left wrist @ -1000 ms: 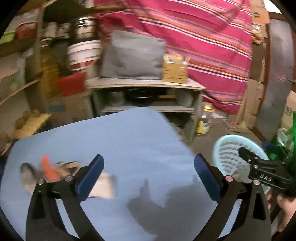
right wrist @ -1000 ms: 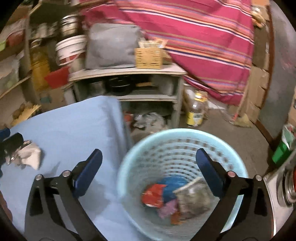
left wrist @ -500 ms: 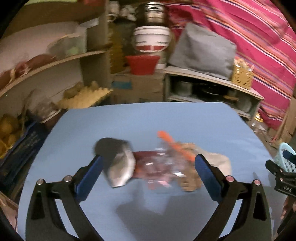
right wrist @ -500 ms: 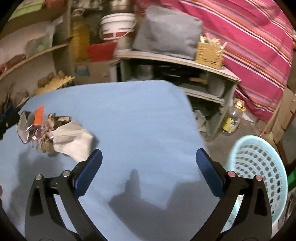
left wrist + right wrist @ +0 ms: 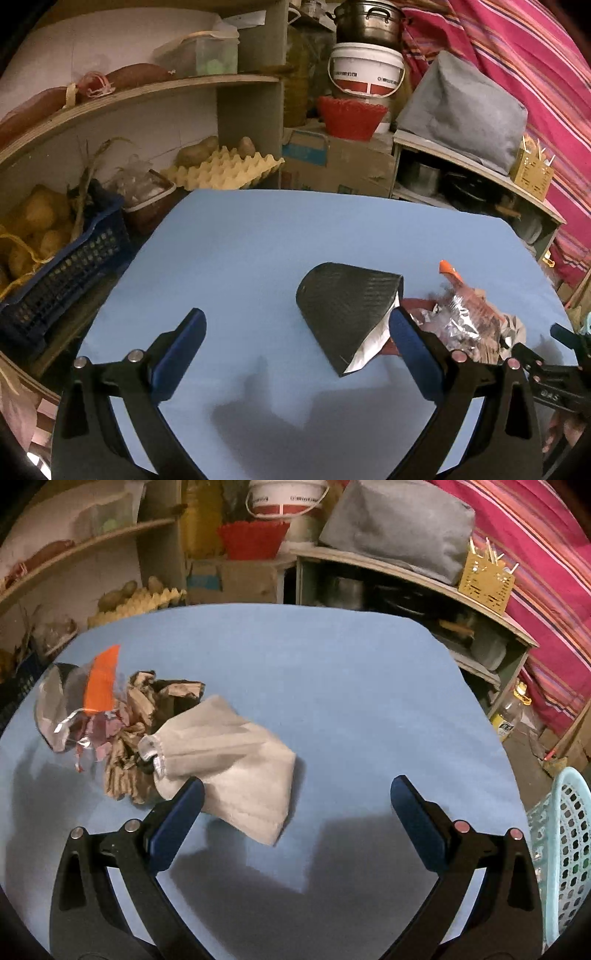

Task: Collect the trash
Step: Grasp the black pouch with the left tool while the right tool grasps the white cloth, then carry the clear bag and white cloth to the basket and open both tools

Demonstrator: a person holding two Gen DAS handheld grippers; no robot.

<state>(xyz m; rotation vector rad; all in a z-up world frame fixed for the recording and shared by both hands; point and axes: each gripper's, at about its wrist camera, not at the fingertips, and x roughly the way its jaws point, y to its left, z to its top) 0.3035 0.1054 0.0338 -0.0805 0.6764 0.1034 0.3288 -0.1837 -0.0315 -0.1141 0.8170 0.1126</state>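
Observation:
A heap of trash lies on the blue table. In the left wrist view a black foil pouch sits just ahead of my open left gripper, beside crumpled foil with an orange strip. The right wrist view shows a beige cloth-like bag, torn brown cardboard and the orange-strip wrapper ahead and left of my open right gripper. Nothing is between either gripper's fingers. The light blue basket stands off the table's right edge.
Shelves at the left hold an egg tray, potatoes and a blue crate. A low cabinet with a grey cushion and a wicker box stands behind the table. A bottle sits on the floor.
Both grippers have swung left from the basket toward the trash heap. The black pouch now lies just ahead of the left gripper, and the beige bag lies near the right gripper's left finger.

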